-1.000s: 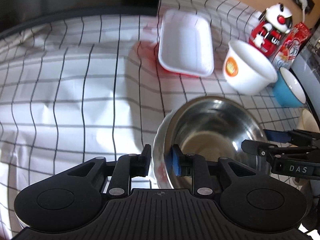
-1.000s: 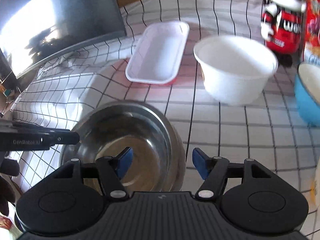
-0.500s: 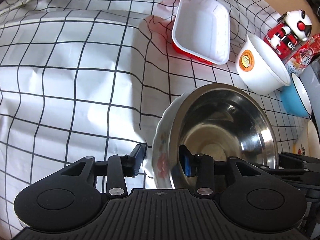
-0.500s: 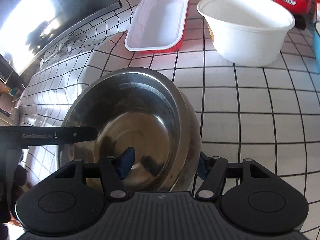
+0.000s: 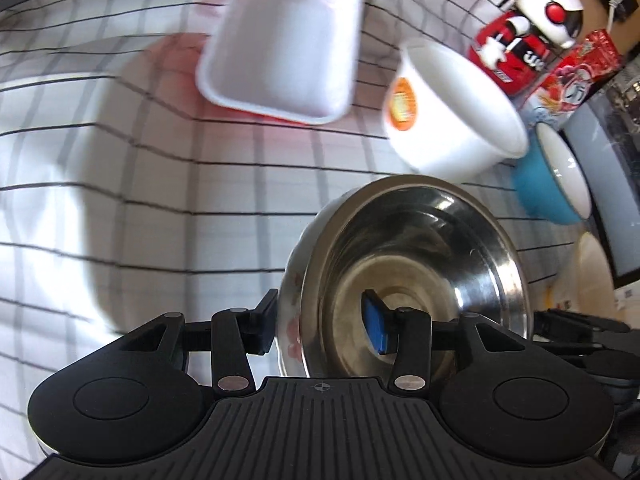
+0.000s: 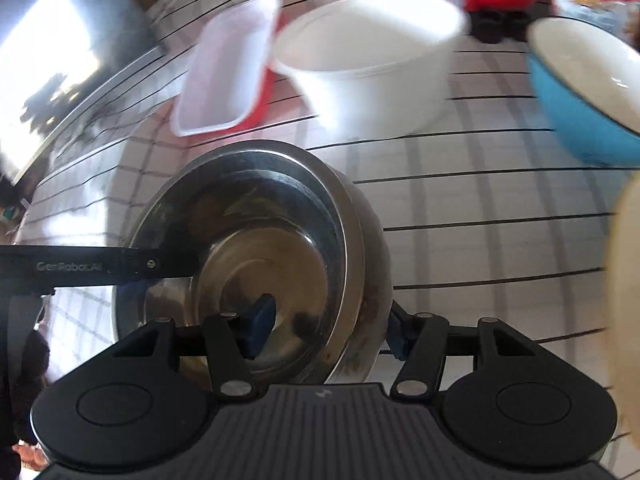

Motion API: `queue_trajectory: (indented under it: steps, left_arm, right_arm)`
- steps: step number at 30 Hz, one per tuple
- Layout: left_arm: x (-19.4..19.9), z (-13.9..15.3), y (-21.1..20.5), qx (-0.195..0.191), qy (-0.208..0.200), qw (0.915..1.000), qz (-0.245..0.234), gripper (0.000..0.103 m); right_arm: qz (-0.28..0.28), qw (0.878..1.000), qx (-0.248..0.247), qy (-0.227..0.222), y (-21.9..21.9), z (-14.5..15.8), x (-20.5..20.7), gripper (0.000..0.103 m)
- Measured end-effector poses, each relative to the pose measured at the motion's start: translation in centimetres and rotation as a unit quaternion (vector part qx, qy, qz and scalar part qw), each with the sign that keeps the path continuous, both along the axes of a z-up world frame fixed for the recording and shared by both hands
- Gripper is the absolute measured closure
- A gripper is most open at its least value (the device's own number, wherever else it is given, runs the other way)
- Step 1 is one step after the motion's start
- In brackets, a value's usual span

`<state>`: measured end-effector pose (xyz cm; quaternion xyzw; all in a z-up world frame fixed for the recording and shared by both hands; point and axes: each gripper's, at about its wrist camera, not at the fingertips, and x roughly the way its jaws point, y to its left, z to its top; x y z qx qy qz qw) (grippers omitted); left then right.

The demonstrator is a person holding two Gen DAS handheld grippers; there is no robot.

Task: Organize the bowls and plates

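Steel bowl (image 5: pixel 416 268) nested in a floral bowl (image 5: pixel 290 320), the pair carried tilted above the checked worktop (image 5: pixel 120 200). Left gripper (image 5: pixel 320 322) clamped across the left rim of both bowls: one finger outside the floral wall, blue pad inside the steel. Right gripper (image 6: pixel 328 328) clamped likewise on the opposite rim, pad inside, other finger behind the floral wall. Stack thus directly between the two grippers, neither nearer.

Ahead and to the right: white bowl (image 5: pixel 456 120), blue bowl (image 5: pixel 556 176) just beside it, white tray (image 5: pixel 284 40) further left, toy figure (image 5: pixel 524 36) behind.

Left view alone shows the floral print and the orange logo on the white bowl. Right view alone shows the left gripper's arm reaching across the steel rim, plus a pale plate edge (image 6: pixel 626 300) close on the right, likely the nearest hazard or stacking spot.
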<state>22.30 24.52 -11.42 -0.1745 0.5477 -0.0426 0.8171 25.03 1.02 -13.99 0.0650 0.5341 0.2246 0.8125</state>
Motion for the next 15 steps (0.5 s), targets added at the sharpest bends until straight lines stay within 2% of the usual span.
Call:
queue_trajectory:
  steps: [6,12,15]
  left_arm:
    - [0.6,-0.1,-1.8,0.004,-0.004,1.0,0.002,0.056]
    - [-0.3,-0.1,-1.0,-0.015,-0.006,0.9984,0.054,0.067]
    - [-1.3,0.8,-0.6,-0.015,-0.024,0.996,0.085,0.069]
  right_arm:
    - [-0.001,1.0,-0.019,-0.009,-1.6,-0.1,0.8,0.045]
    - [0.043,0.998,-0.043,-0.032,-0.9,-0.2,0.9,0.043]
    - [0.055,0.996,-0.047,-0.053,-0.9,0.3,0.8,0.043]
